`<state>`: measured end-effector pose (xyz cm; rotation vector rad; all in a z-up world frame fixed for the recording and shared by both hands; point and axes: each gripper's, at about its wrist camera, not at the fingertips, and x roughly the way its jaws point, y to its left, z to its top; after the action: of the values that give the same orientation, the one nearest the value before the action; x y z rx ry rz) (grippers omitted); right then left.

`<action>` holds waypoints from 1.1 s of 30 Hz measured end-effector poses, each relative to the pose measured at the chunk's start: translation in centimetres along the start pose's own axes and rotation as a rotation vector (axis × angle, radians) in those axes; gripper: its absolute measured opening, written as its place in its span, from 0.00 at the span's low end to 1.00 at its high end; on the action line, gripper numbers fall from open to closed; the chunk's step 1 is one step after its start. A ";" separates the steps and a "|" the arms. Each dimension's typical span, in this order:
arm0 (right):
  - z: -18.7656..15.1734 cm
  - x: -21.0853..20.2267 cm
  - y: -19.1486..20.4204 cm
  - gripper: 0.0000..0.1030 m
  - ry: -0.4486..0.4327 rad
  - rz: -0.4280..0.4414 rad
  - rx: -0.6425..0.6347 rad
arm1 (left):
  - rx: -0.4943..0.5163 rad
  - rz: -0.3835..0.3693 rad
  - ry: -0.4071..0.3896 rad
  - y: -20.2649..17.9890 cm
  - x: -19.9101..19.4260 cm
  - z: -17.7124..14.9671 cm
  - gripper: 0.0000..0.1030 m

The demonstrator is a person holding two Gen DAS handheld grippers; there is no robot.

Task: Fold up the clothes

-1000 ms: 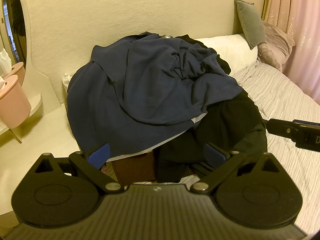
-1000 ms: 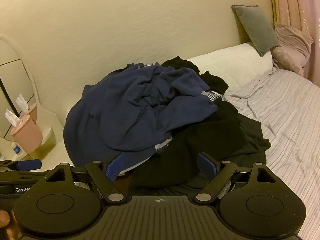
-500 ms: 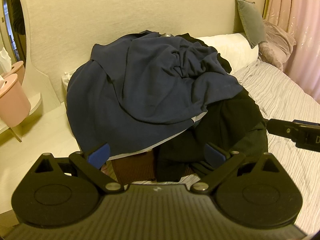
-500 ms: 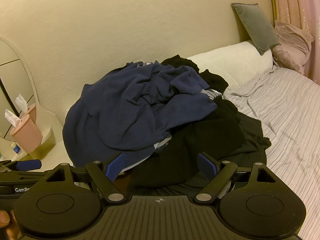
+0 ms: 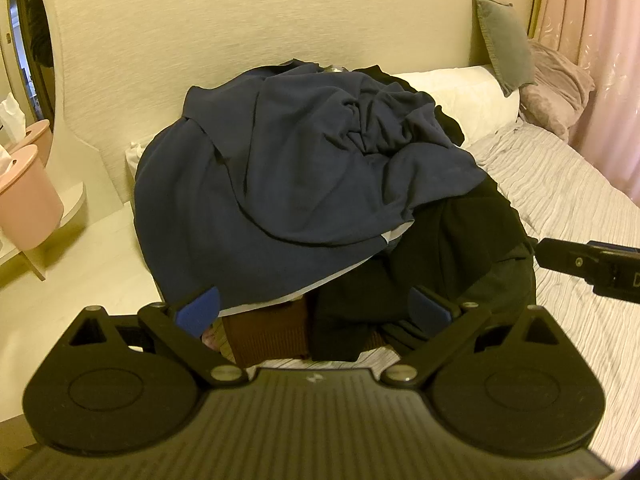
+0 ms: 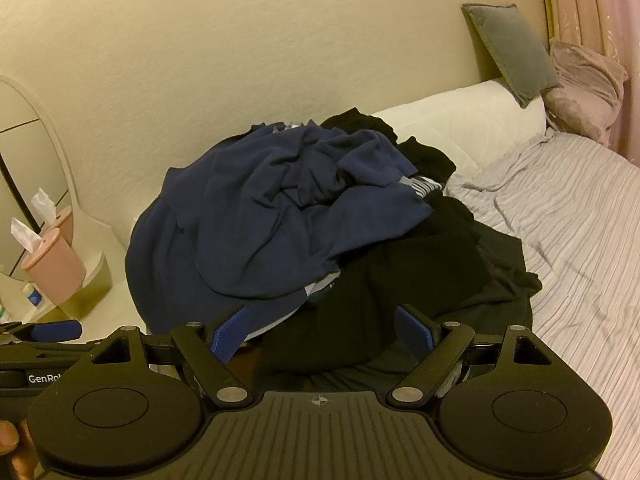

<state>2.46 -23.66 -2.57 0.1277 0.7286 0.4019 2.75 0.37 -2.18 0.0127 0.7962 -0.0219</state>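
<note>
In front of you a heap of clothes (image 5: pixel 320 200) fills the middle of both frames and lies on the bed (image 5: pixel 568 216), against the cream wall at the head end. On top is a navy blue garment (image 5: pixel 288 184), crumpled, with many soft folds bunched toward its upper right, and its lower edge hangs over the rest. Under it, at the right, are black clothes (image 5: pixel 452 248), loose and without clear shape. At the bottom centre of the left wrist view a brown ribbed piece (image 5: pixel 268 332) shows out, and a thin pale edge runs under the navy hem. In the right wrist view a small striped piece (image 6: pixel 424 186) shows between navy and black.

Your left gripper (image 5: pixel 316 312) has its jaws wide apart, with nothing between them, just before the heap. Your right gripper (image 6: pixel 324 332) is the same, jaws apart and holding nothing.

At the left of the frame stands a pink tissue box (image 6: pixel 54 268).
</note>
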 end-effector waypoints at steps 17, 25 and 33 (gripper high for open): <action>-0.6 -0.5 -2.0 0.81 0.022 0.012 -0.006 | -0.013 0.018 0.005 -0.5 0.2 -0.5 0.96; -0.7 -1.7 -5.6 0.81 0.015 0.023 -0.032 | -0.022 0.067 -0.005 0.1 0.3 -1.5 0.94; 2.1 1.9 -6.4 0.81 0.011 0.022 -0.063 | 0.029 0.109 -0.016 4.5 4.3 2.4 0.94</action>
<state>7.15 -28.71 -3.82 0.0741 0.7249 0.4469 7.56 4.74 -3.58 0.0832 0.7782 0.0698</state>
